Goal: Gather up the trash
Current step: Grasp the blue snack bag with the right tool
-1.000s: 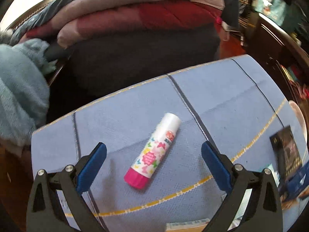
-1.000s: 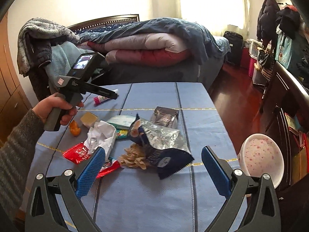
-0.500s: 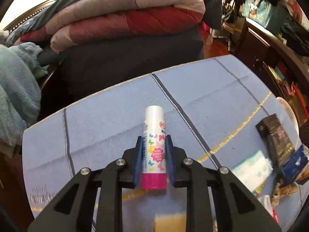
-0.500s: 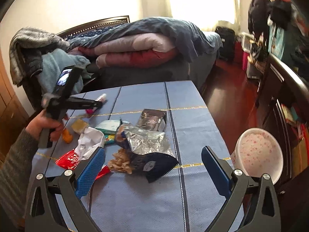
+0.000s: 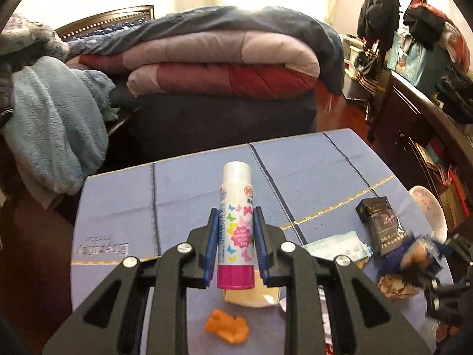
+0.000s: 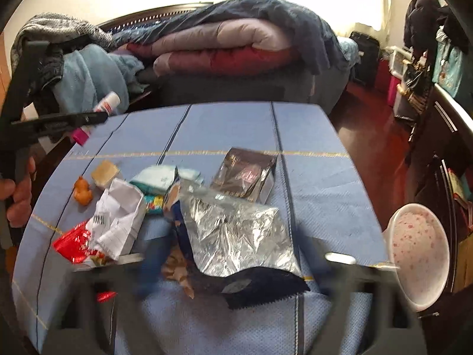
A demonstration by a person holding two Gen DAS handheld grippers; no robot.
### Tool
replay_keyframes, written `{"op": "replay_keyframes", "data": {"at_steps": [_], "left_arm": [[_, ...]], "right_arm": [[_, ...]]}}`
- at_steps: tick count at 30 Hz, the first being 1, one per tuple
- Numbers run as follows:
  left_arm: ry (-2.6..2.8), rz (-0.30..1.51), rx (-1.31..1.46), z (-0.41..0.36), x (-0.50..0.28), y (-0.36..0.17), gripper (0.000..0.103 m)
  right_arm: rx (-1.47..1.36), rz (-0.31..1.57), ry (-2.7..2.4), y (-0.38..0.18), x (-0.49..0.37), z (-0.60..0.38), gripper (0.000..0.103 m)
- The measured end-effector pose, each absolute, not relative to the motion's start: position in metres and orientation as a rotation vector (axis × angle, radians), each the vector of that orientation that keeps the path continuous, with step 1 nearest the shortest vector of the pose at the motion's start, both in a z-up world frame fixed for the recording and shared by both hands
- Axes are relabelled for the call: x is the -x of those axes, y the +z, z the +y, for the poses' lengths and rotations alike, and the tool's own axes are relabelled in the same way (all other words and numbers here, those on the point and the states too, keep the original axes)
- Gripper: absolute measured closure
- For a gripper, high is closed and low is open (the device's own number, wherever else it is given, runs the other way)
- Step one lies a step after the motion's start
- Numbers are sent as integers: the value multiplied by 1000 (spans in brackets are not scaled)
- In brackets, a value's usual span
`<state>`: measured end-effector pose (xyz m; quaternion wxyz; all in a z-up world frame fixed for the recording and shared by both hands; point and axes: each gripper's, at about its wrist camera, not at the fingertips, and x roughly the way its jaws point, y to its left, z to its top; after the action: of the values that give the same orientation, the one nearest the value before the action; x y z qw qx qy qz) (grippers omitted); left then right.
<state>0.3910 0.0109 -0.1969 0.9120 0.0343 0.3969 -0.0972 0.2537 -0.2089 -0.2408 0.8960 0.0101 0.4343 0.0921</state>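
Through the left wrist camera, the left claw (image 5: 235, 244) is pinching a butterfly-printed glue stick (image 5: 236, 227) between its blue pads (image 5: 212, 244), the white cap pointing away and the pink base nearest the lens, the stick raised clear of the blue tabletop (image 5: 189, 195). Beneath it are lying a beige block (image 5: 251, 297) and an orange scrap (image 5: 227, 329); to the right a dark cigarette pack (image 5: 381, 224) is sitting beside a pale blue tissue packet (image 5: 337, 247). Through the right wrist camera, the right claw (image 6: 236, 290) is showing only as a motion-blurred frame low in the picture, so I cannot tell how its fingers are standing. A torn foil snack bag (image 6: 236, 233) is lying just ahead of it, with crumpled white paper (image 6: 118, 222) and a red wrapper (image 6: 74, 244) to the left, and a white speckled bin (image 6: 416, 251) is standing off the tabletop's right edge. The glue stick (image 6: 103, 109) is showing at upper left in the other claw.
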Motion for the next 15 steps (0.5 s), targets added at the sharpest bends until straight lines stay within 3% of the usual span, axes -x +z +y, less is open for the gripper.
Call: {"op": "replay_keyframes", "data": {"at_steps": [4, 15], "left_arm": [[-193, 803, -61, 12, -378, -188, 79], [-227, 753, -54, -12, -339, -161, 79]], "right_arm": [[-52, 879, 221, -236, -244, -214, 85], [-91, 813, 242, -207, -207, -230, 86]]}}
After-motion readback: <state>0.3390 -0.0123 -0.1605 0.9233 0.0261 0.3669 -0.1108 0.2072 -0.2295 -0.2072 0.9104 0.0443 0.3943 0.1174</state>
